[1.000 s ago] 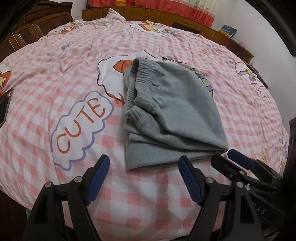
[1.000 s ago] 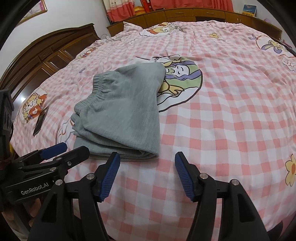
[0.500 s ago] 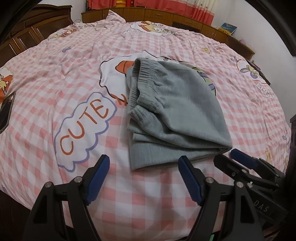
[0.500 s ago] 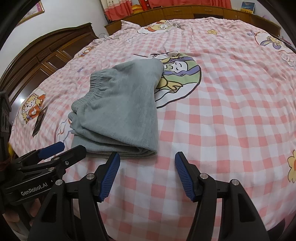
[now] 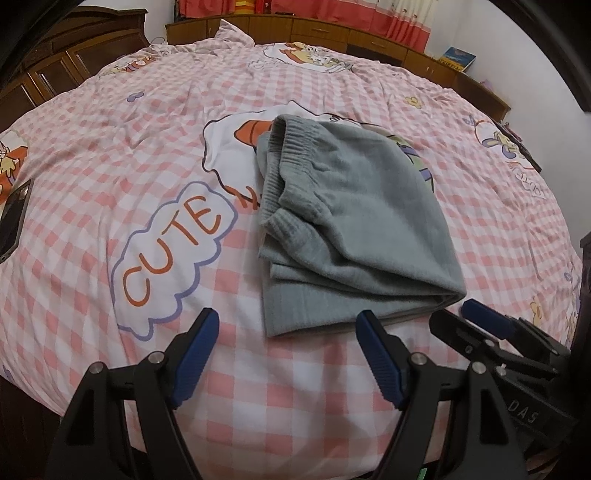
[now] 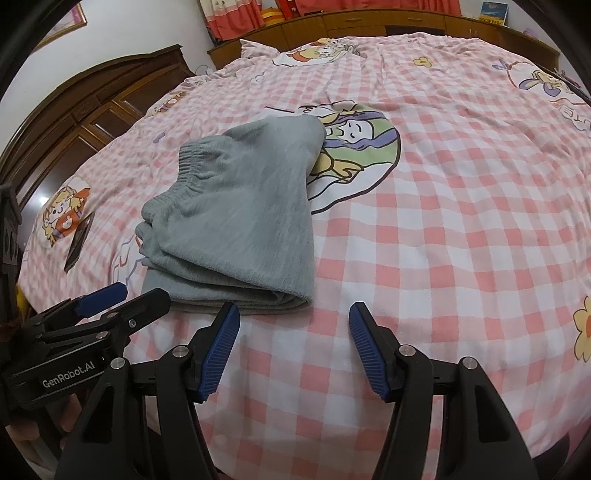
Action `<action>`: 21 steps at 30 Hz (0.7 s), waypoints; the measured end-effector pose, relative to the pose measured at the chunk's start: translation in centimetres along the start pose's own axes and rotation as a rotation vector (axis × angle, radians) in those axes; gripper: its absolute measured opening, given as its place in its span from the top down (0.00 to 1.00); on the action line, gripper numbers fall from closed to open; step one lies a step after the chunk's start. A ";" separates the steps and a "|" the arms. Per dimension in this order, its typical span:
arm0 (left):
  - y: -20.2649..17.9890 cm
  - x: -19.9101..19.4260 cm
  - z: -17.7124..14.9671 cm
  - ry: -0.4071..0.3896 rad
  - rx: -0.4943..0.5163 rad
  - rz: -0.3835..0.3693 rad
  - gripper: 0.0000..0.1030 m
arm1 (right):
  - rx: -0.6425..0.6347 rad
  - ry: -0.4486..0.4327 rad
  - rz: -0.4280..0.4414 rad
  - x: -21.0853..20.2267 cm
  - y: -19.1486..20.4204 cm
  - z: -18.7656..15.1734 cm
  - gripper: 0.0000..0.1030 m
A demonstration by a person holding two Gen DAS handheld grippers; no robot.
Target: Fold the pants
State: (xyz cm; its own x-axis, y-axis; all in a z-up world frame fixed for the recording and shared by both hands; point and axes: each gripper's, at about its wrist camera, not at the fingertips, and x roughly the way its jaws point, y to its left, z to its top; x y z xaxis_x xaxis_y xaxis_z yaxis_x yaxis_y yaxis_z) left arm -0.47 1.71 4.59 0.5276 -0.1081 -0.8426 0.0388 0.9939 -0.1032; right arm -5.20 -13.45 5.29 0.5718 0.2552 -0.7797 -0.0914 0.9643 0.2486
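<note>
Grey pants [image 5: 347,229] lie folded in a stack on the pink checked bed sheet [image 5: 110,155], waistband toward the far left. They also show in the right wrist view [image 6: 240,221]. My left gripper [image 5: 286,354] is open and empty, just short of the pants' near edge. My right gripper [image 6: 291,350] is open and empty, near the pants' near right corner. Each gripper shows in the other's view: the right one [image 5: 476,321] at lower right, the left one [image 6: 122,299] at lower left.
A dark phone [image 5: 14,218] lies on the sheet at the far left; it also shows in the right wrist view [image 6: 77,243]. Wooden cabinets [image 6: 92,118] stand to the left and a wooden headboard shelf [image 5: 332,33] runs along the far side. The bed's near edge is just below the grippers.
Both grippers have drawn back slightly from the folded pants, staying open. The pants have not moved.
</note>
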 end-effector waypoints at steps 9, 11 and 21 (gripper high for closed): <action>0.1 0.0 -0.1 0.002 -0.002 -0.014 0.22 | 0.002 -0.002 -0.002 0.0 0.1 -0.1 0.39; 0.1 0.0 -0.1 0.002 -0.002 -0.014 0.22 | 0.002 -0.002 -0.004 0.0 0.2 -0.2 0.39; 0.1 0.0 -0.1 0.002 -0.003 -0.014 0.22 | 0.002 -0.006 -0.002 -0.1 0.2 -0.1 0.39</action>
State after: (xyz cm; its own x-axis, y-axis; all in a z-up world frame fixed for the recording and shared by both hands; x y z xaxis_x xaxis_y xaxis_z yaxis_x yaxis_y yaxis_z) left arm -0.56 1.79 4.53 0.5250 -0.1220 -0.8423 0.0439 0.9922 -0.1164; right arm -5.32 -13.29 5.37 0.5767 0.2530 -0.7768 -0.0883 0.9646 0.2486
